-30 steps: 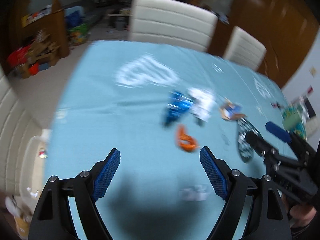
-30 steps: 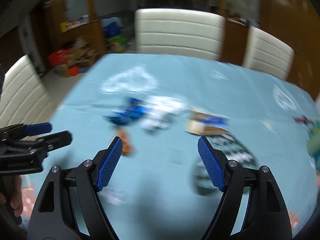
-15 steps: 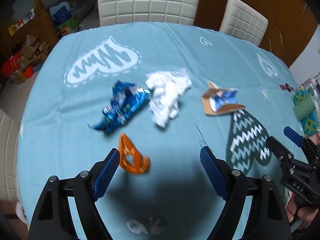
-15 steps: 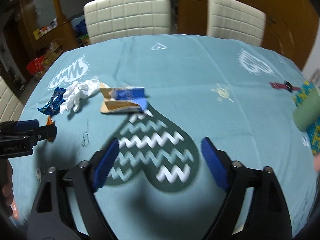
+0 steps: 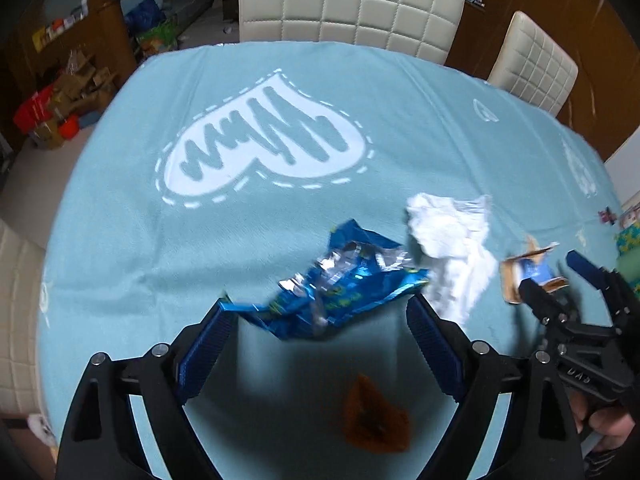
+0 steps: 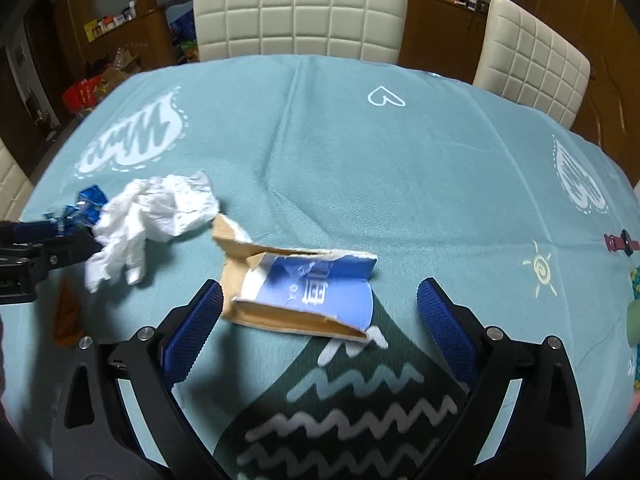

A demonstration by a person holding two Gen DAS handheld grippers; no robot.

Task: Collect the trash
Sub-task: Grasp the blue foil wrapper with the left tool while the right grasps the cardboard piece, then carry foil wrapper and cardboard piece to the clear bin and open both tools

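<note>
A crumpled blue foil wrapper [image 5: 340, 280] lies on the light blue tablecloth [image 5: 160, 240], just ahead of and between the tips of my open left gripper [image 5: 320, 312]. An orange scrap [image 5: 374, 420] lies between its fingers, nearer the camera. A crumpled white tissue [image 5: 452, 252] lies to the right; it also shows in the right wrist view [image 6: 156, 216]. A torn brown and blue carton [image 6: 304, 292] lies between the tips of my open right gripper [image 6: 320, 300]. The right gripper shows in the left wrist view [image 5: 560, 280], and the left gripper in the right wrist view [image 6: 44, 244].
White padded chairs [image 6: 300, 8] stand at the far side of the table, another [image 6: 532, 56] at the right. A green object [image 6: 634, 320] and a small dark red item [image 6: 620, 242] sit near the right edge. Cluttered shelves and boxes [image 5: 60, 92] stand beyond the table's left.
Both grippers have moved forward and down toward the table. The blue wrapper now lies at the left gripper's tips, and the carton at the right gripper's tips. Both stay open.
</note>
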